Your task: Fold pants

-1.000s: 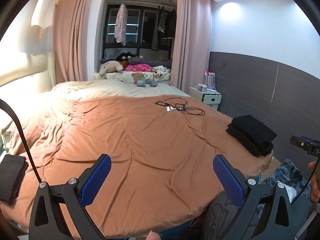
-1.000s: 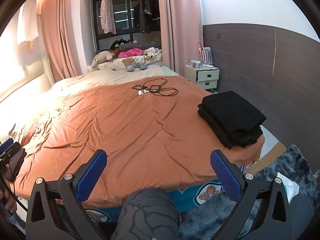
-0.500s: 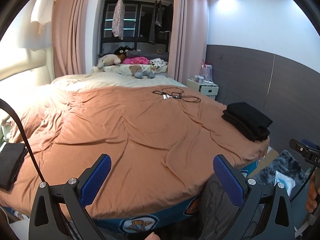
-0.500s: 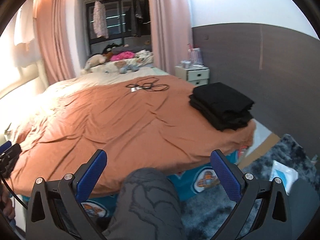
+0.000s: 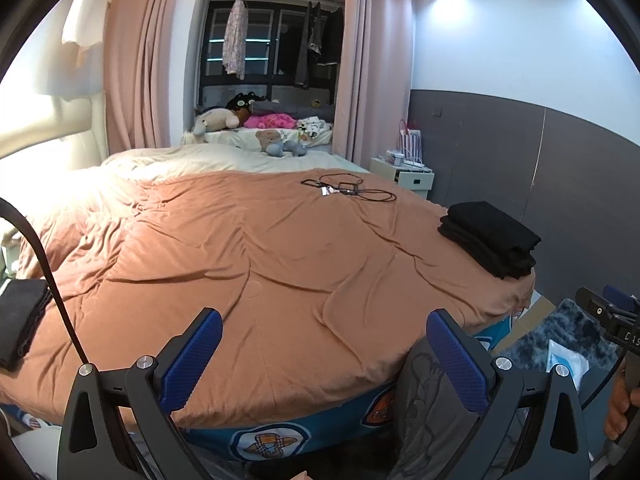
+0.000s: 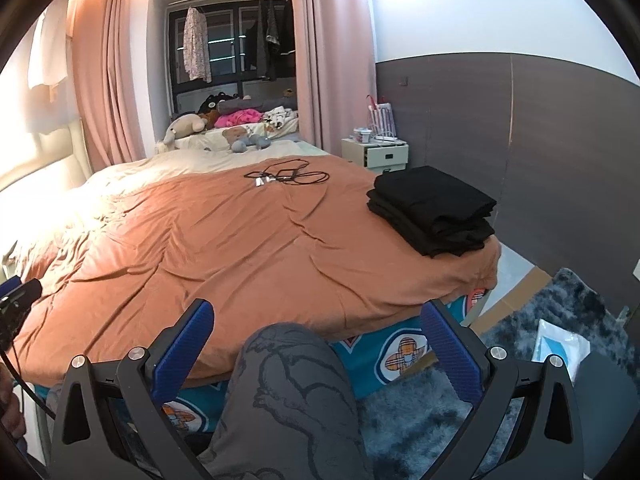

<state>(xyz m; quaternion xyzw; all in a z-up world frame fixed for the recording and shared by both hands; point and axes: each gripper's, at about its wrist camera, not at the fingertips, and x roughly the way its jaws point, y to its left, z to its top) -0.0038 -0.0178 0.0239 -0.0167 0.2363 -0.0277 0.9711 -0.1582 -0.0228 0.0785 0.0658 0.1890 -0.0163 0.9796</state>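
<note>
A stack of folded black pants (image 5: 490,237) lies on the right edge of the orange bedspread (image 5: 260,264); it also shows in the right wrist view (image 6: 434,209). Another folded black garment (image 5: 20,324) lies at the bed's left edge. My left gripper (image 5: 324,344) is open and empty, held back from the near edge of the bed. My right gripper (image 6: 318,338) is open and empty, above the person's grey-clad knee (image 6: 288,384), off the bed's near edge.
Black cables (image 5: 348,188) lie on the far part of the bedspread. Stuffed toys (image 5: 218,120) sit by the window. A white nightstand (image 6: 376,154) stands at the right wall. A blue shaggy rug (image 6: 540,320) with a plastic packet (image 6: 560,346) covers the floor at right.
Both grippers have pulled back and away from the bed, so more of its near edge and the floor shows. Both stay open and empty.
</note>
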